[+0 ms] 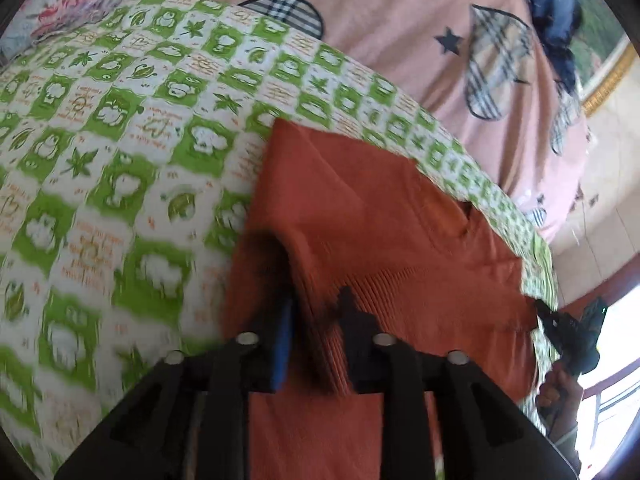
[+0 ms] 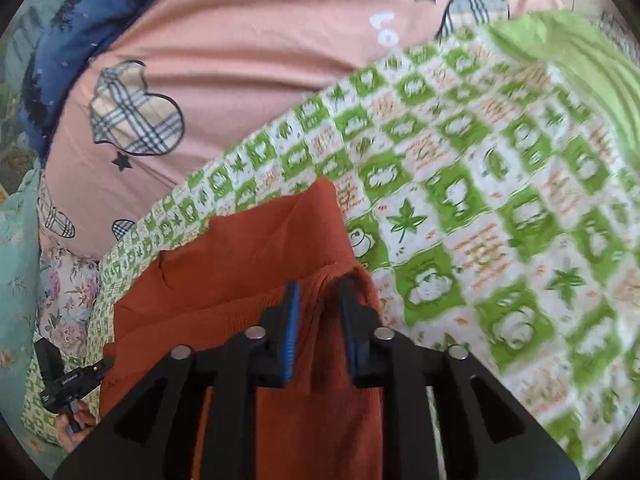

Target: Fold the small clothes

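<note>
A rust-orange knit garment [image 1: 372, 216] lies on a green-and-white patterned cloth [image 1: 120, 128]. My left gripper [image 1: 316, 304] is shut on a raised fold of its ribbed edge, which runs between the blue pads. In the right wrist view the same garment [image 2: 256, 248] lies on the patterned cloth [image 2: 480, 200]. My right gripper [image 2: 320, 292] is shut on the ribbed edge at another corner. Each gripper shows small at the side of the other's view: the right one [image 1: 568, 332], the left one [image 2: 68, 380].
A pink bedsheet [image 1: 380, 20] with plaid hearts and stars lies under the patterned cloth, also in the right wrist view [image 2: 240, 60]. A dark blue garment [image 1: 548, 4] lies at the far edge [image 2: 80, 20]. Floral fabric [image 2: 68, 300] sits at the left.
</note>
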Action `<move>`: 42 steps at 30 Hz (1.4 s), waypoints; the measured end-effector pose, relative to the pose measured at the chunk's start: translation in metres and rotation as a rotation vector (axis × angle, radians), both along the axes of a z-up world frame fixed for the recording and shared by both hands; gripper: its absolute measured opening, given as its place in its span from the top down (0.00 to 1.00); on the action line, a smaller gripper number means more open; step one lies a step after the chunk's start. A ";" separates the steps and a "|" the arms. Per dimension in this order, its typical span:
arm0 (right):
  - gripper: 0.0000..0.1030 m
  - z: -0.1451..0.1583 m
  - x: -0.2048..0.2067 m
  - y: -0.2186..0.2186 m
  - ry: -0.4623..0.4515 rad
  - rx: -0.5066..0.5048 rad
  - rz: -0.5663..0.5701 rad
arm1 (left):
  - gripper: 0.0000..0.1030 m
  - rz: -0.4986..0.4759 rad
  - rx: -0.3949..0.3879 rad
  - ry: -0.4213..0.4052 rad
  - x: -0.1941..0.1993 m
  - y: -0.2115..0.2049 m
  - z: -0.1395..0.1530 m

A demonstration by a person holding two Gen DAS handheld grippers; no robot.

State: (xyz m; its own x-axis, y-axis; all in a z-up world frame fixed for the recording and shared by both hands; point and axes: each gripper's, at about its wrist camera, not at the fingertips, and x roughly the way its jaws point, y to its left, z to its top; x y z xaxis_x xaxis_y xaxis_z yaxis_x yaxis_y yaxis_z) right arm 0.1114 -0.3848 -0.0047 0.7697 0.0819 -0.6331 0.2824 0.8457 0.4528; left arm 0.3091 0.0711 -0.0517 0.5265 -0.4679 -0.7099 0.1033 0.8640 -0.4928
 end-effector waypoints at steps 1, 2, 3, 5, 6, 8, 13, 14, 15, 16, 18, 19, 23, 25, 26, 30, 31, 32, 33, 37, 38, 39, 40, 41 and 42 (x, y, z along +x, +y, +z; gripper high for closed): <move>0.71 0.006 -0.011 0.008 -0.015 -0.028 0.020 | 0.61 -0.026 -0.002 -0.011 -0.013 -0.006 0.002; 0.71 0.008 -0.016 0.017 -0.023 -0.040 0.061 | 0.59 -0.052 -0.007 -0.016 -0.026 -0.015 0.004; 0.71 0.008 -0.017 0.028 -0.023 -0.044 0.122 | 0.57 -0.077 -0.014 -0.012 -0.035 -0.026 0.003; 0.71 -0.001 -0.012 0.061 0.040 -0.040 0.299 | 0.56 -0.132 -0.024 0.023 -0.047 -0.052 -0.003; 0.71 -0.007 -0.007 0.075 0.081 -0.055 0.360 | 0.56 -0.152 -0.017 0.039 -0.049 -0.066 -0.008; 0.71 -0.023 0.005 0.102 0.180 -0.132 0.458 | 0.51 -0.178 0.031 0.034 -0.044 -0.087 -0.011; 0.73 -0.028 0.037 0.111 0.232 -0.323 0.454 | 0.49 -0.214 0.066 0.034 -0.004 -0.102 -0.007; 0.73 -0.024 0.047 0.107 0.228 -0.350 0.422 | 0.49 -0.213 0.056 0.040 0.010 -0.101 -0.006; 0.73 -0.020 0.053 0.102 0.217 -0.368 0.393 | 0.50 -0.210 0.053 0.042 0.025 -0.100 -0.005; 0.73 -0.014 0.062 0.093 0.194 -0.377 0.346 | 0.51 -0.203 0.058 0.038 0.036 -0.097 -0.001; 0.73 -0.001 0.074 0.075 0.145 -0.348 0.265 | 0.51 -0.154 0.087 0.012 0.064 -0.087 0.010; 0.73 0.005 0.079 0.067 0.127 -0.335 0.230 | 0.50 -0.112 0.107 0.000 0.077 -0.081 0.016; 0.73 0.027 0.082 0.033 0.046 -0.250 0.094 | 0.49 0.036 0.119 -0.015 0.110 -0.049 0.032; 0.72 0.033 0.073 0.025 0.011 -0.214 0.048 | 0.49 0.078 0.087 -0.021 0.110 -0.034 0.036; 0.72 0.035 0.065 0.022 -0.008 -0.208 0.022 | 0.49 0.096 0.078 -0.026 0.105 -0.025 0.038; 0.69 0.037 0.029 0.011 -0.046 -0.163 -0.049 | 0.49 0.113 0.041 -0.024 0.070 -0.009 0.035; 0.69 0.036 0.023 0.010 -0.047 -0.144 -0.053 | 0.49 0.109 0.035 -0.023 0.055 -0.008 0.033; 0.69 0.035 0.021 0.010 -0.044 -0.129 -0.052 | 0.49 0.102 0.028 -0.024 0.044 -0.008 0.032; 0.69 0.031 0.016 0.011 -0.039 -0.117 -0.052 | 0.49 0.095 0.017 -0.022 0.030 -0.008 0.031; 0.69 0.011 -0.006 0.037 -0.021 -0.048 -0.017 | 0.45 0.049 -0.052 -0.012 -0.032 -0.010 0.024; 0.69 0.006 -0.012 0.046 -0.015 -0.030 -0.001 | 0.44 0.037 -0.060 -0.010 -0.044 -0.013 0.023; 0.69 0.001 -0.018 0.055 -0.006 -0.015 0.014 | 0.42 0.025 -0.066 -0.007 -0.057 -0.014 0.022; 0.69 -0.003 -0.023 0.060 -0.002 -0.003 0.022 | 0.40 0.011 -0.067 -0.002 -0.069 -0.018 0.020; 0.69 -0.007 -0.029 0.069 -0.001 0.015 0.035 | 0.39 -0.004 -0.062 0.004 -0.082 -0.021 0.018; 0.69 -0.011 -0.036 0.077 -0.001 0.030 0.047 | 0.37 -0.017 -0.059 0.009 -0.093 -0.024 0.017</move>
